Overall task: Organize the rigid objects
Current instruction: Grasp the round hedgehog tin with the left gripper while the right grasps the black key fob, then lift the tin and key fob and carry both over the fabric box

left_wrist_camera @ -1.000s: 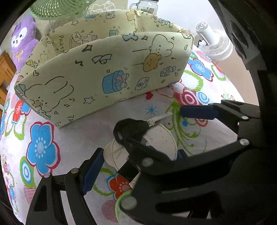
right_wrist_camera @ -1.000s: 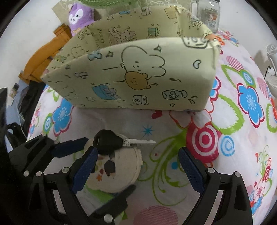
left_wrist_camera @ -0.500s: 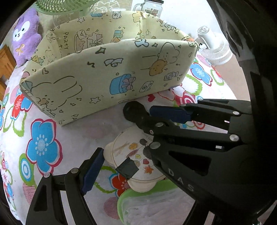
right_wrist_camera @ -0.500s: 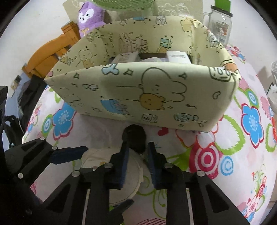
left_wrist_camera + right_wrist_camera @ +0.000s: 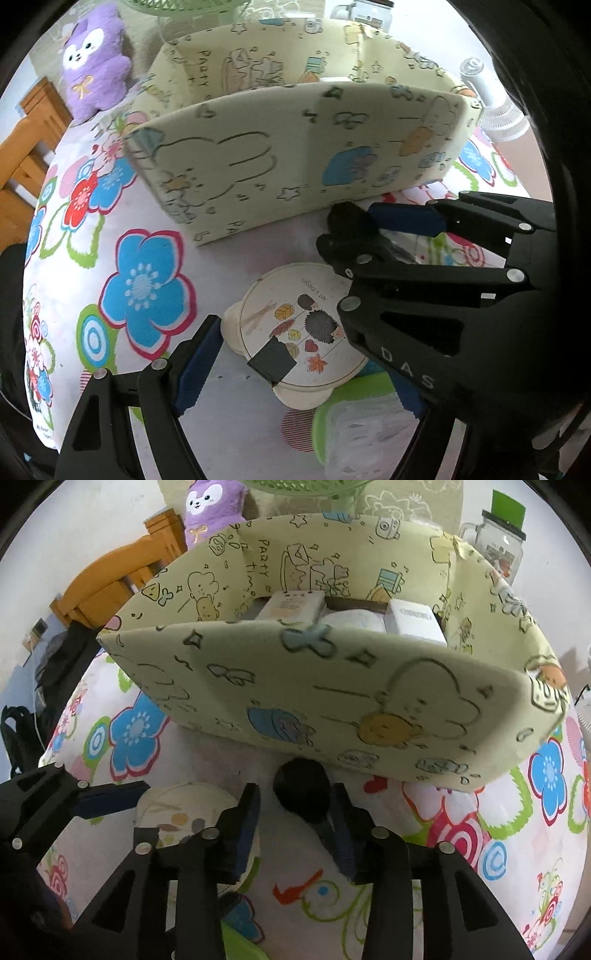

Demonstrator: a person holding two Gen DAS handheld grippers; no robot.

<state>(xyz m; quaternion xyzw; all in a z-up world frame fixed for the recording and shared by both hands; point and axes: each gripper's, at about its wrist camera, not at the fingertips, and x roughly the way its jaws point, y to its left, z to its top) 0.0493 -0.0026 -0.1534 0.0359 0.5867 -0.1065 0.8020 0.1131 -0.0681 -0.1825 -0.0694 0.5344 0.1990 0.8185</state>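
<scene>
Your right gripper [image 5: 295, 823] has the black key [image 5: 302, 789] between its blue pads, head poking out past the fingertips, blade running back along the right-hand pad; jaws are easing apart right now, gap showing on the left side of the key head, so you can't call it a firm pinch from the right wrist view. The key sits just in front of the yellow cartoon-print fabric bin [image 5: 332, 701], close to the near wall and low against it, above the flowered tablecloth [image 5: 461, 867]. In the left wrist view the same key head [image 5: 347, 219] shows at the tip of your right gripper [image 5: 364, 230], just beside the bin [image 5: 295, 155] wall. Your left gripper [image 5: 317, 288] stands wide, nothing pressed between its pads, one blue pad low left and the other up right near the key. Between those pads lies the round lid with the hedgehog print [image 5: 303, 332], flat on the cloth, a dark square patch on its near edge; a green-rimmed container [image 5: 354, 435] sits just below it, partly under the lid. Inside the bin you see white boxes [image 5: 413, 620] and a pale one. Purple plush [image 5: 94, 62] sits behind the bin, well apart.
</scene>
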